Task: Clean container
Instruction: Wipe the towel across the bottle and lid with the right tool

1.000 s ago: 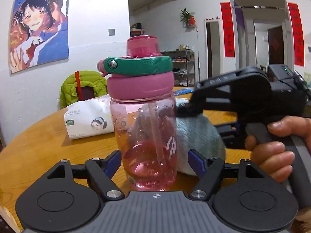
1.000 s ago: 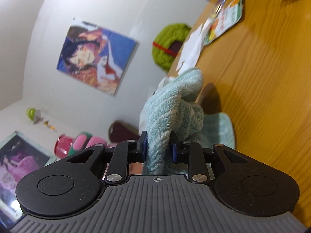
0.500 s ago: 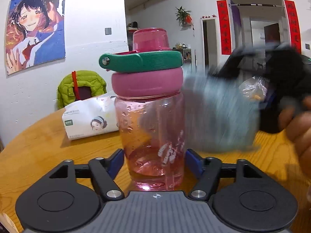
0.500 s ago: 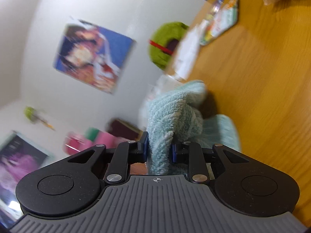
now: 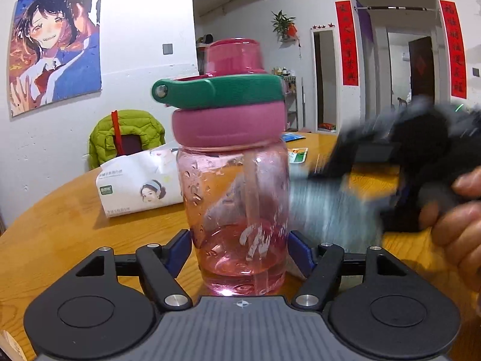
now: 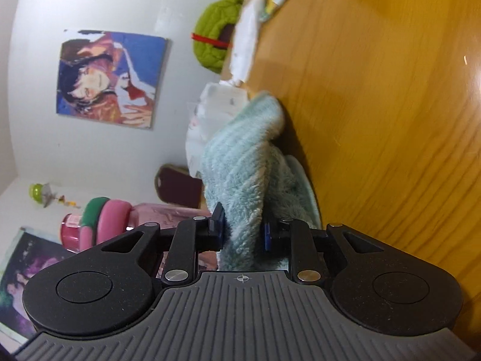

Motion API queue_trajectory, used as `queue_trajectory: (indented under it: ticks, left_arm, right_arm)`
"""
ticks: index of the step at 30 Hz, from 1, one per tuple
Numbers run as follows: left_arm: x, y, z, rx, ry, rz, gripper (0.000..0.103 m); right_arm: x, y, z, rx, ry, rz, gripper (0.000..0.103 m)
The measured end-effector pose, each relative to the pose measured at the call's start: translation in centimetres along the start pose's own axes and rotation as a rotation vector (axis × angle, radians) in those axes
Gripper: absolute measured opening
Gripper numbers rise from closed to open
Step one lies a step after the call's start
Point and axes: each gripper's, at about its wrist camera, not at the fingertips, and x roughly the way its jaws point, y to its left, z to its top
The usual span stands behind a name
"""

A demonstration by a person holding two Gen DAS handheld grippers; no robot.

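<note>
Pink bottle, holding a little water, is clamped upright on the table by the left gripper; the cloth, pinched in the right gripper, has dropped beside it since earlier.

Left wrist view: low over table, level, close behind pink bottle, facing poster wall. Right wrist view: rolled sideways beside the bottle, close. Shared: bottle, poster, green jacket.
</note>
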Motion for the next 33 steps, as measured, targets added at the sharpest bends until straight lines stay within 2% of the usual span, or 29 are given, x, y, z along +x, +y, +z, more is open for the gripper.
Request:
queue_trajectory:
  ticks: [3,5,7,10,11,13,17,20,23,25,29,33]
  left_arm:
    - [0.0,-0.1,-0.1,0.004,-0.002,-0.010,0.067]
    - [0.0,-0.3,-0.1,0.014,-0.004,-0.007,0.067]
    - [-0.1,-0.2,-0.1,0.006,-0.006,-0.012,0.067]
    - [-0.1,-0.3,-0.1,0.002,-0.006,-0.012,0.067]
    - [-0.1,-0.3,-0.1,0.000,-0.004,-0.011,0.067]
    - [-0.4,-0.4,0.1,-0.016,0.004,0.002,0.071]
    - [-2.2,-1.2,0.7,-0.026,-0.025,0.049,0.071]
    - [-2.3,-1.6,0.6,-0.020,0.000,0.023,0.071]
    - [-2.0,-2.2,0.3,0.031,0.006,0.021,0.071]
    - [-1.8,-2.3,0.2,0.043,-0.003,0.014,0.076]
    - [-1.0,-1.4,0.1,0.036,-0.017,0.010,0.076]
    - [-0.1,-0.1,0.2,-0.002,-0.009,-0.005,0.077]
  right_arm:
    - [-1.7,1.0,0.1,-0.011,-0.071,0.276,0.025]
    - [-1.7,1.0,0.2,0.021,-0.052,0.362,0.025]
    - [-0.6,0.6,0.0,0.039,-0.018,0.249,0.026]
    - [1.1,-1.2,0.0,0.056,0.051,-0.072,0.028]
    - [1.6,-1.7,-0.1,0.067,0.053,-0.091,0.028]
    - [1.6,-1.3,0.0,0.043,0.050,-0.096,0.028]
    - [0.7,0.8,-0.3,-0.095,-0.067,-0.058,0.028]
    - [0.4,1.1,-0.1,-0.107,-0.116,-0.004,0.028]
    - [0.7,1.0,0.2,-0.090,-0.076,0.019,0.029]
    - [0.5,1.0,-0.1,-0.086,-0.049,0.023,0.029]
    - [-0.3,1.2,-0.5,-0.103,-0.048,-0.008,0.029]
    - [-0.2,1.6,-0.9,-0.093,-0.011,-0.039,0.029]
